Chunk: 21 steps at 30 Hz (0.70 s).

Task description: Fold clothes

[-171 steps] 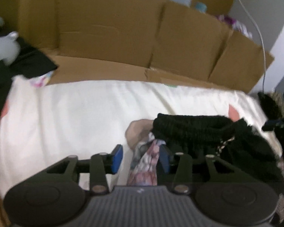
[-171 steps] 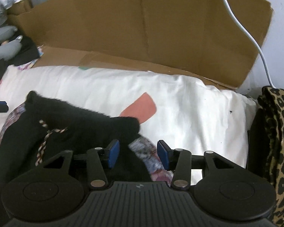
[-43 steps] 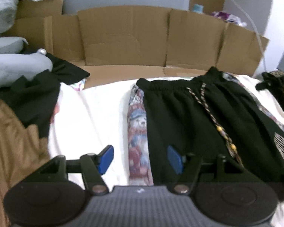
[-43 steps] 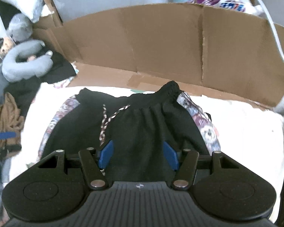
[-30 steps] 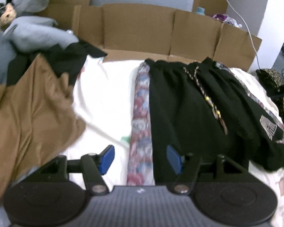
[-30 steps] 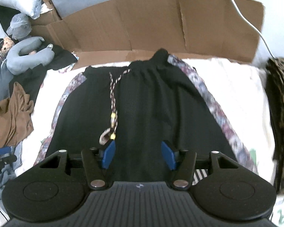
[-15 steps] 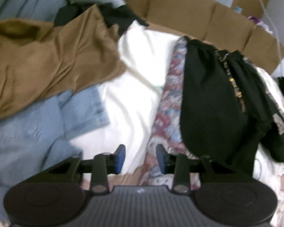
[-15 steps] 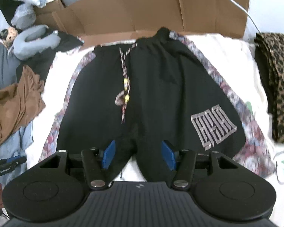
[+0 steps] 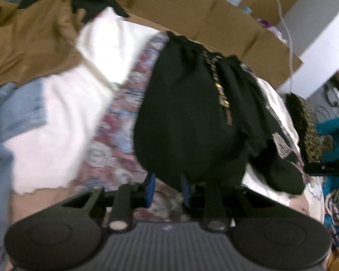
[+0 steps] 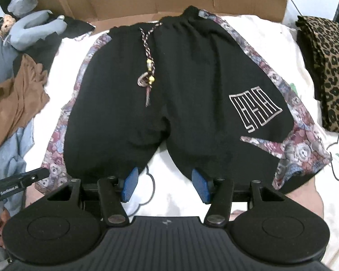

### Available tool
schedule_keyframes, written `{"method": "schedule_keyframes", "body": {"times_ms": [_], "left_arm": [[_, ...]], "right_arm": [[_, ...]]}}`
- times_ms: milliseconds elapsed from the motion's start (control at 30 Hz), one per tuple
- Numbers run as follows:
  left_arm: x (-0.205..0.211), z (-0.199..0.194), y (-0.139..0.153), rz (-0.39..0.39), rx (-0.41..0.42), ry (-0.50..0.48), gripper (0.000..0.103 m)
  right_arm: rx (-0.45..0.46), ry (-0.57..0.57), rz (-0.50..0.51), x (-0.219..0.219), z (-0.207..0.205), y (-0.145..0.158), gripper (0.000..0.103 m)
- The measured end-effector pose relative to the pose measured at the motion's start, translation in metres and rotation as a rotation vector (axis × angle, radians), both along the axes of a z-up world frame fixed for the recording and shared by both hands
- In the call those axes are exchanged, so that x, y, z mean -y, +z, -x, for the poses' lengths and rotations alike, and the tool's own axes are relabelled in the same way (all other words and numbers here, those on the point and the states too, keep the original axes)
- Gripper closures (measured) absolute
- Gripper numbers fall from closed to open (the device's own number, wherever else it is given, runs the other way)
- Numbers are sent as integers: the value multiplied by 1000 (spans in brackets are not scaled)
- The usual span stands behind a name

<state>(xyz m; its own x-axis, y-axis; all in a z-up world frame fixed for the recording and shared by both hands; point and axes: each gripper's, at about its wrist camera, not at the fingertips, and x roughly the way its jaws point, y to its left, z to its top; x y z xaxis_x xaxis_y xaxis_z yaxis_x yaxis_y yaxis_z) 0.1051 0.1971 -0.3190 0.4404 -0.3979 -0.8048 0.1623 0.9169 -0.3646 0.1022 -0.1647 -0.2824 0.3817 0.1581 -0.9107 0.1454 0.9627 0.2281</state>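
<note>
- Black shorts [image 10: 169,85] with teddy-bear side stripes lie flat on the white bed sheet [image 10: 260,29], waistband far, leg hems near.
- To fold well, I would pinch each hem at its edge, lift both together, and keep the cloth smooth.
- Left hand-held gripper [image 9: 166,189] is narrow over the patterned hem; whether it pinches cloth, I cannot tell.
- Right hand-held gripper [image 10: 166,184] is about half open and closing, with only sheet between its jaws.

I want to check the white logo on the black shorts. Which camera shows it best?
The right wrist view: the white logo lies sharp and unobstructed on the black shorts. The left wrist view shows it only as a small blurred patch near the edge.
</note>
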Motion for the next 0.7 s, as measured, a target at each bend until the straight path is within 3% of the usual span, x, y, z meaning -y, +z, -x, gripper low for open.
{"method": "schedule_keyframes", "body": {"times_ms": [100,233,400,500,567,700], "left_arm": [[20,-6,-12,28,-8,-51,55],[38,-14,-25,110,-19,-71,54],[54,-8,-42,97,-46,-102,56],[57,-3,-47,87,-63,-96,79],[59,1,-46,123,-66,-111,94],[66,13,-38,205,-64,-143,100]], "right_arm": [[-8,6,-9,-3,3,-1,45],[-7,-11,-24,-2,6,-1,45],[-6,-11,-36,1,5,1,45],[-7,-10,-56,4,5,2,45],[-12,-11,-63,4,6,1,45],[-34,-35,-94,2,8,-7,45]]}}
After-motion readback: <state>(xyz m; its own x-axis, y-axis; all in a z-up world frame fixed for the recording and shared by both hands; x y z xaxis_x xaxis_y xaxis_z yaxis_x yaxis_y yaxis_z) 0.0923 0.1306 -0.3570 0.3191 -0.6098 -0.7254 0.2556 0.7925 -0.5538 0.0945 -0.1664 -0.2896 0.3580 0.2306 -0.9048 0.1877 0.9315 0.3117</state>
